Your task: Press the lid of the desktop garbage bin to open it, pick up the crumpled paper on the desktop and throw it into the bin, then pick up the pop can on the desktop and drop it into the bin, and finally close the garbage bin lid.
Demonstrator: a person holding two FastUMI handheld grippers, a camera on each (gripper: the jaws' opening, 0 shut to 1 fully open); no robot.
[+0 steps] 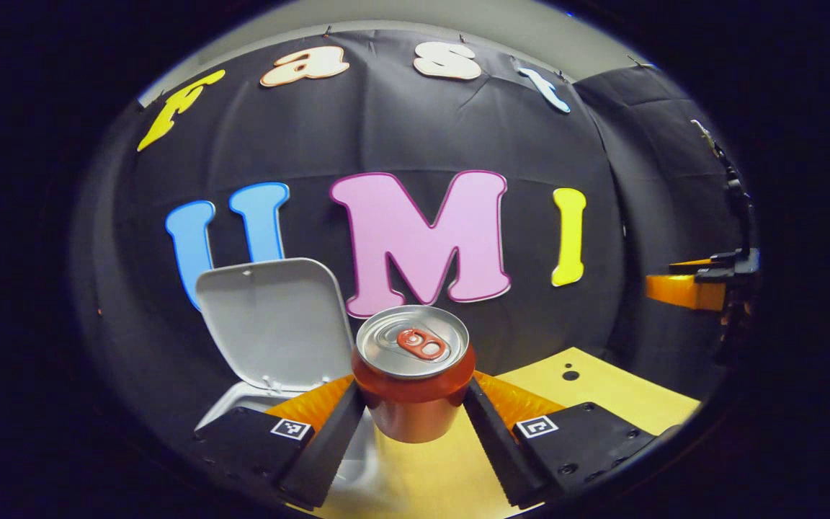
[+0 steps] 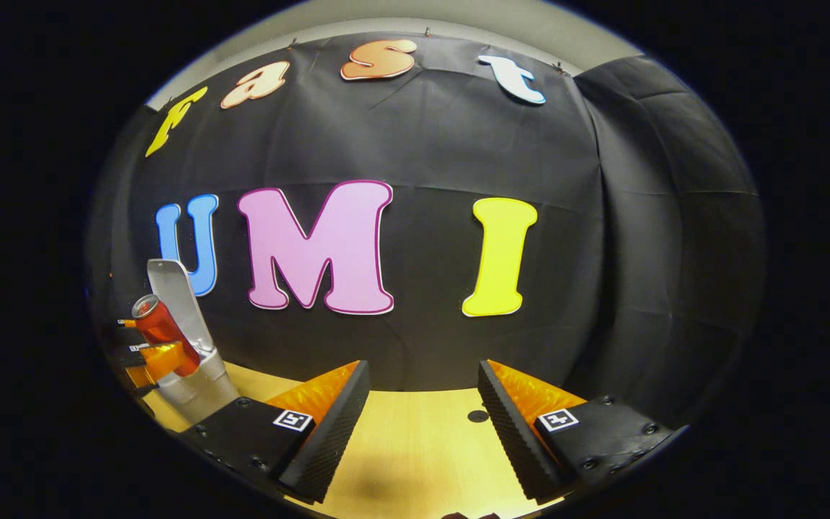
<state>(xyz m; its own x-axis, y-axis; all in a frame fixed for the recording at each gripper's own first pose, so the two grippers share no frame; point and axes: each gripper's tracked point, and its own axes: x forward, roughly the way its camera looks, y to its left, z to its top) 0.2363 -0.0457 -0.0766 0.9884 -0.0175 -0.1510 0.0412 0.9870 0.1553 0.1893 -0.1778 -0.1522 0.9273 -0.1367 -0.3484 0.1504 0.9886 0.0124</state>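
A red pop can [image 1: 413, 382] with a silver top is held upright above the table, and my left gripper [image 1: 415, 422] is shut on its sides. Just left of and behind it stands the grey garbage bin [image 1: 242, 404] with its lid [image 1: 274, 324] raised. In the right gripper view the same can [image 2: 163, 331] hangs at the far left, in front of the bin [image 2: 195, 393] and its raised lid [image 2: 177, 292], with the left gripper [image 2: 152, 357] around it. My right gripper [image 2: 424, 418] is open over the bare table, nothing between its fingers.
The yellow wooden table [image 2: 415, 454] has a small dark hole [image 2: 478, 416] near the back. The black cloth wall stands close behind. In the left gripper view the right gripper [image 1: 703, 285] shows at the far right edge.
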